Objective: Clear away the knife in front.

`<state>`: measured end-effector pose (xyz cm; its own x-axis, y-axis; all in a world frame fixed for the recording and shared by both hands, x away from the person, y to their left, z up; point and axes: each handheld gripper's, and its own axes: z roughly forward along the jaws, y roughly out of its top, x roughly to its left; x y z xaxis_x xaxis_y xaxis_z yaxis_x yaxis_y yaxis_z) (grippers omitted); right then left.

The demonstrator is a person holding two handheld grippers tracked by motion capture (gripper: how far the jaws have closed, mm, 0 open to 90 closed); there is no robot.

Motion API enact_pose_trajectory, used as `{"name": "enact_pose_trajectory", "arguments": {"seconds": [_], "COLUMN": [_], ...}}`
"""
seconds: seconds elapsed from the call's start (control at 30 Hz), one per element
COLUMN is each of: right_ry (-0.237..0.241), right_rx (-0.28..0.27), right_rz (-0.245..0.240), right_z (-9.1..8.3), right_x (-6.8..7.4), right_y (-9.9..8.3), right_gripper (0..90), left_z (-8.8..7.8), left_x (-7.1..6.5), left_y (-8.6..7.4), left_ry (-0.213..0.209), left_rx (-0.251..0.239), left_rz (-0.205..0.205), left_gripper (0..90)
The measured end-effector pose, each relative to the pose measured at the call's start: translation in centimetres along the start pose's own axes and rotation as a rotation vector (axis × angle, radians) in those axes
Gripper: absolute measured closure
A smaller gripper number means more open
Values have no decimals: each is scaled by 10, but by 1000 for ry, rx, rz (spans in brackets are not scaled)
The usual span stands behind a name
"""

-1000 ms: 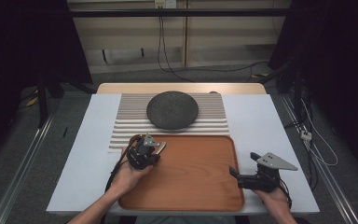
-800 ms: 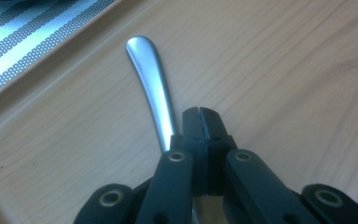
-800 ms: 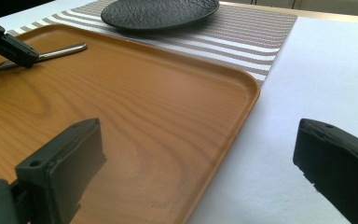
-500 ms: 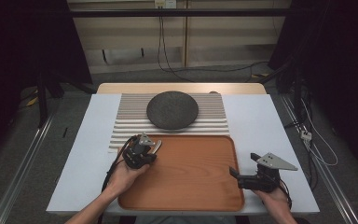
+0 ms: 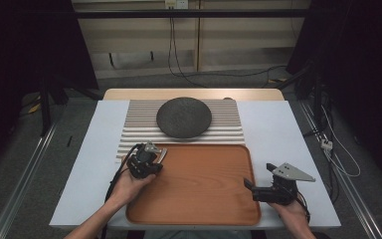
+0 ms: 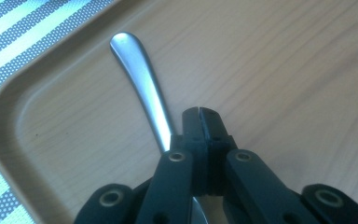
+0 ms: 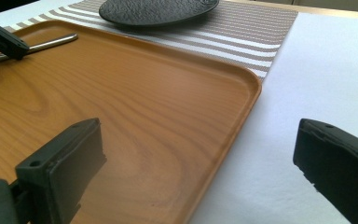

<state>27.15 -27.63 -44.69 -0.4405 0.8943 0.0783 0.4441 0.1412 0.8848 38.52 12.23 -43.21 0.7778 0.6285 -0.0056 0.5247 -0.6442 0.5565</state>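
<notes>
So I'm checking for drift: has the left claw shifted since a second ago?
No. In the high view the left claw sits at the same far-left corner of the wooden tray, just below the striped mat.

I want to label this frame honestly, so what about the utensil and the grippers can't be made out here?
- Utensil: left gripper view shows a handle; the working end is hidden under the left gripper, so spoon or fork is unclear.
- Whether the shut fingers pinch the handle or sit beside it: unclear.
- High view: the utensil is covered by the left gripper and hand.
- Right gripper: both fingers cut off by the frame edges over the tray rim.
</notes>
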Motion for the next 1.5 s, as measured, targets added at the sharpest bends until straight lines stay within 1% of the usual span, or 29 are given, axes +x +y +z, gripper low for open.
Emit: {"name": "enact_pose_trajectory", "arguments": {"seconds": [0.03, 0.07, 0.13, 0.17, 0.2, 0.3, 0.37, 0.4, 0.43, 0.47, 0.53, 0.67, 0.83, 0.87, 1.0, 1.03, 1.07, 1.13, 1.33, 1.37, 1.5], "right_ry": [0, 0, 1, 2, 2, 2, 2, 3, 4, 4, 5, 6, 6, 4, 7, 8, 10, 11, 8, 9, 10], "right_rx": [1, 1, 1, 1, 1, 1, 1, 3, 4, 4, 4, 8, 7, 7, 8, 8, 9, 9, 9, 10, 9], "right_rz": [2, 0, -3, -3, -5, -2, -2, -6, -6, -7, -6, -9, -7, -5, -10, -9, -12, -14, -9, -10, -12], "right_z": [0, 0, 0, 0, 0, 0, 0, 0, 0, 0, 1, 2, 2, 1, 2, 2, 3, 3, 2, 3, 3], "right_x": [0, 0, 0, 0, 1, 1, 1, 0, 0, 1, 1, 1, 2, 1, 1, 2, 2, 2, 2, 2, 2], "right_y": [0, 0, 0, 0, 0, 0, 0, 0, 0, 0, 0, 0, 0, 0, 0, 1, 1, 1, 0, 0, 0], "right_gripper": [15, 15, 15, 15, 15, 15, 15, 15, 14, 14, 15, 15, 15, 15, 15, 15, 15, 15, 15, 15, 15], "left_z": [0, -1, -2, -2, -3, -5, -6, -7, -7, -8, -10, -12, -14, -14, -16, -16, -16, -16, -18, -18, -18], "left_x": [-1, 0, 1, 2, 3, 5, 6, 7, 6, 4, 2, 4, 8, 8, 10, 9, 10, 10, 11, 12, 12], "left_y": [-1, -1, -2, -3, -4, -7, -8, -9, -10, -11, -14, -19, -22, -23, -26, -26, -26, -26, -29, -29, -29], "left_ry": [5, 14, 17, 8, 15, 14, 20, 15, 31, 38, 50, 49, 50, 55, 67, 84, 70, 68, 70, 65, 66], "left_rx": [1, 2, 1, 1, 2, -2, 1, 7, 0, 0, 7, -9, -20, -20, -20, -16, -19, -16, -22, -23, -20], "left_rz": [-1, 9, 6, 0, 1, -12, -13, -4, -7, -2, 14, -7, -20, -30, -37, -36, -34, -34, -48, -50, -44], "left_gripper": [900, 900, 900, 900, 900, 900, 900, 900, 900, 900, 900, 900, 900, 900, 900, 900, 900, 900, 900, 900, 900]}}
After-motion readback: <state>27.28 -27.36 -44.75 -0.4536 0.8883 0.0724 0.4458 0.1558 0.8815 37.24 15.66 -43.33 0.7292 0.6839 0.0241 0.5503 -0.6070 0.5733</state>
